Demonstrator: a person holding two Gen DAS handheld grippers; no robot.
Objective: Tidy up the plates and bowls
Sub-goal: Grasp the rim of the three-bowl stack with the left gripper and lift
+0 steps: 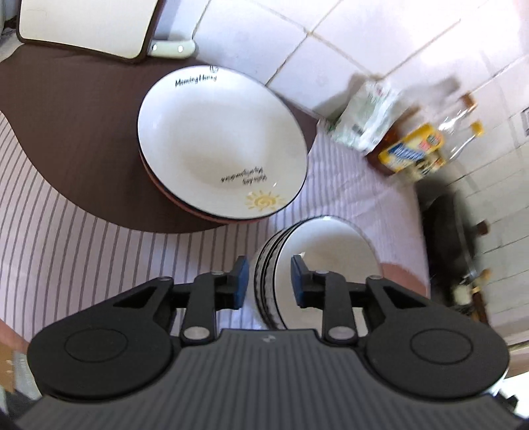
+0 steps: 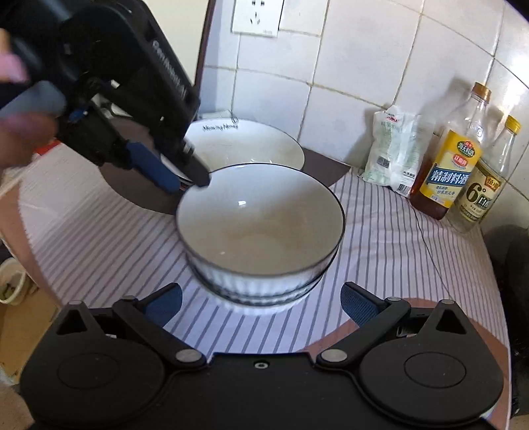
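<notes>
A stack of white bowls (image 2: 261, 225) with dark rims and ribbed sides stands on the striped cloth. My left gripper (image 1: 269, 278) straddles the stack's left rim, one blue pad (image 1: 243, 278) outside and the other inside the top bowl (image 1: 324, 251). Small gaps show on both sides, so it is open. The right wrist view shows that left gripper (image 2: 186, 183) at the bowls' far-left rim. My right gripper (image 2: 263, 304) hangs wide open just in front of the stack, touching nothing. Behind, a stack of plates (image 1: 221, 142) (image 2: 244, 145) topped by a "Morning Honey" plate rests on a brown mat (image 1: 76, 139).
A cutting board (image 1: 86, 26) and a knife handle (image 1: 172, 48) lie beyond the mat. A seasoning bag (image 2: 393, 152) and two bottles (image 2: 446, 158) (image 2: 486, 185) stand against the tiled wall at right. A dark pot (image 1: 446, 231) sits past the cloth's right edge.
</notes>
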